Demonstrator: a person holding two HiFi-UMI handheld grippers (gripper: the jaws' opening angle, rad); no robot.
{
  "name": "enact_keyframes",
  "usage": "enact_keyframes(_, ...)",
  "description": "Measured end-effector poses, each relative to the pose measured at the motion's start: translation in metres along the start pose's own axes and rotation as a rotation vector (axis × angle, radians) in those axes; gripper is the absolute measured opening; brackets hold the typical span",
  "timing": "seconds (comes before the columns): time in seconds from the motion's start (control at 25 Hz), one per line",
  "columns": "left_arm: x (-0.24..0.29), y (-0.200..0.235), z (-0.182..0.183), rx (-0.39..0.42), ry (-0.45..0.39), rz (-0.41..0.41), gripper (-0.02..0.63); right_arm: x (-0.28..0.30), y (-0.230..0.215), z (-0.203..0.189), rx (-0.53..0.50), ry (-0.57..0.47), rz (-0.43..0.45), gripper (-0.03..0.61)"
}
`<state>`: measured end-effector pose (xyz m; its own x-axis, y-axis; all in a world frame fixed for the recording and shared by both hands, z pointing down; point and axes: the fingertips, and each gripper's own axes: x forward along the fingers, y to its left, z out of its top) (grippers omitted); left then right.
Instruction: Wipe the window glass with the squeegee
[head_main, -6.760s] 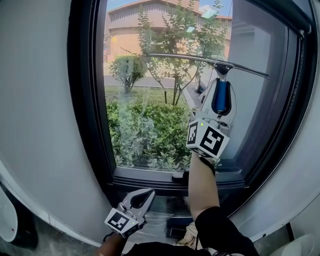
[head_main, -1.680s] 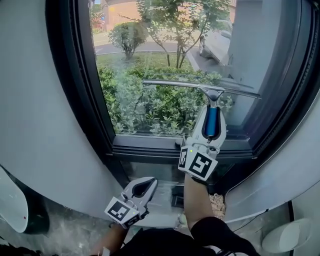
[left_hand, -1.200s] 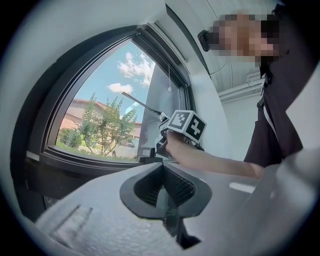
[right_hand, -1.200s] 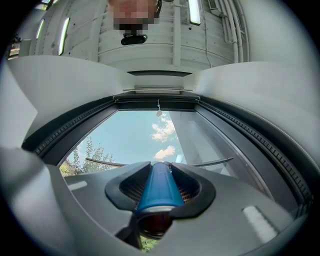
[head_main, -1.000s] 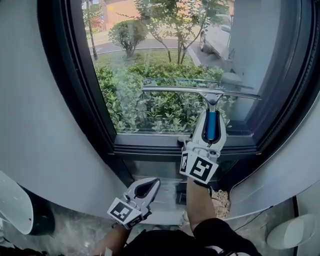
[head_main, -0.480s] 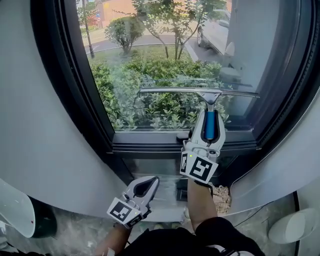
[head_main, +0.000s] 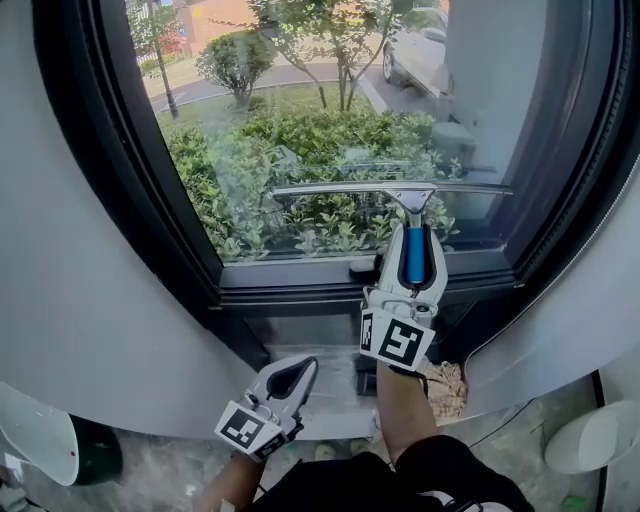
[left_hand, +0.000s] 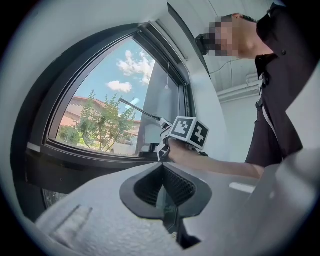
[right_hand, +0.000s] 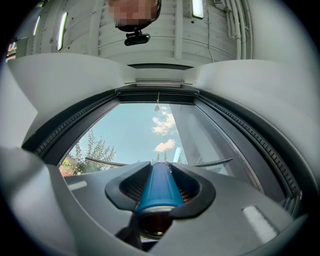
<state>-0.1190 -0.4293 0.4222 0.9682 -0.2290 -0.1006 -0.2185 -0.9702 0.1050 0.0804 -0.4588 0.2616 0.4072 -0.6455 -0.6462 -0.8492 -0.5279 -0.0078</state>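
Note:
The squeegee (head_main: 412, 252) has a blue handle (right_hand: 157, 187) and a long metal blade (head_main: 390, 188). Its blade lies level across the lower part of the window glass (head_main: 330, 110), a little above the bottom frame. My right gripper (head_main: 410, 240) is shut on the blue handle, pointing up at the glass. The blade shows as a thin dark line (right_hand: 105, 162) in the right gripper view. My left gripper (head_main: 285, 378) hangs low below the sill, shut and empty. In the left gripper view the jaws meet with nothing between them (left_hand: 161, 186).
A dark window frame (head_main: 300, 290) runs along the bottom and both sides of the glass. Curved white walls (head_main: 90, 330) flank the window. A heap of cloth or rope (head_main: 445, 380) lies on the floor below the sill. A white object (head_main: 35, 450) sits at lower left.
The squeegee and right gripper have travelled down the glass from high on the pane to just above the bottom frame. The left gripper stays low and still.

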Motion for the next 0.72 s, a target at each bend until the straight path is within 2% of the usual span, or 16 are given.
enact_keyframes(0.72,-0.008,-0.003,-0.024,-0.053,0.037,-0.003,0.0,-0.024,0.001,-0.025,-0.003,0.078,0.002,0.133)
